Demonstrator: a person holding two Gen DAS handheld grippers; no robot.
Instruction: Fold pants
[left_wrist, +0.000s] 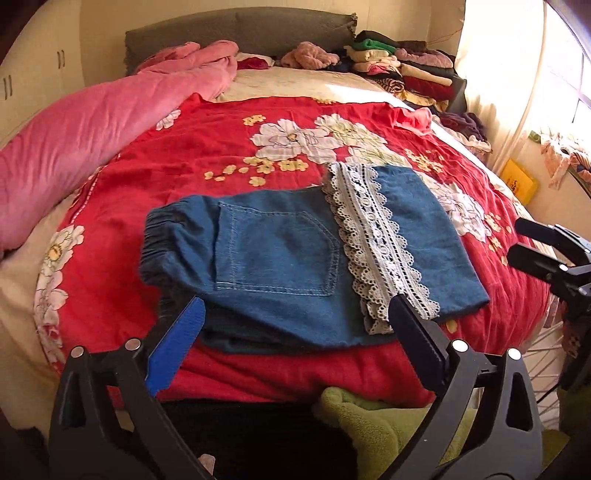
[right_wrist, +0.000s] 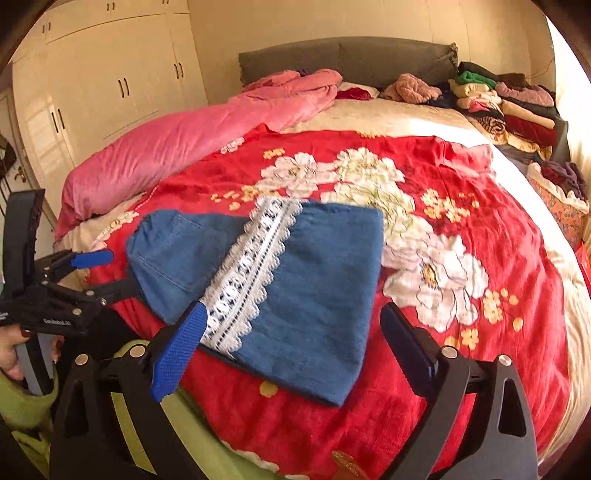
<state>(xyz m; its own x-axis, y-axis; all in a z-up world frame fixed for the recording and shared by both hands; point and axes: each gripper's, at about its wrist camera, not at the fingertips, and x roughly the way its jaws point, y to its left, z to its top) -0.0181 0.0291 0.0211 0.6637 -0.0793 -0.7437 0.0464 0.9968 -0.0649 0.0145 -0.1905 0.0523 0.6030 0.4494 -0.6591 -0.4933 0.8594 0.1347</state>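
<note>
in the left wrist view, the left gripper (left_wrist: 295, 314) is being held wide open with nothing between its fingers, hovering just over the near edge of the blue denim pants (left_wrist: 280, 258), which are lying folded flat on the red floral blanket (left_wrist: 184, 147) on the bed. a white lace band (left_wrist: 373, 236) is seen running across the pants, and the elastic waistband (left_wrist: 159, 240) is bunched at the left end. the right gripper (left_wrist: 528, 243) is being glimpsed at the right edge. in the right wrist view, the right gripper (right_wrist: 291, 325) is also being held spread open and empty, just above the pants' (right_wrist: 317, 280) near corner. the left gripper (right_wrist: 118, 269) is being seen at the left, open too, its fingers sitting right by the waistband end. a pink duvet (right_wrist: 177, 147) is bunched along the far side.
</note>
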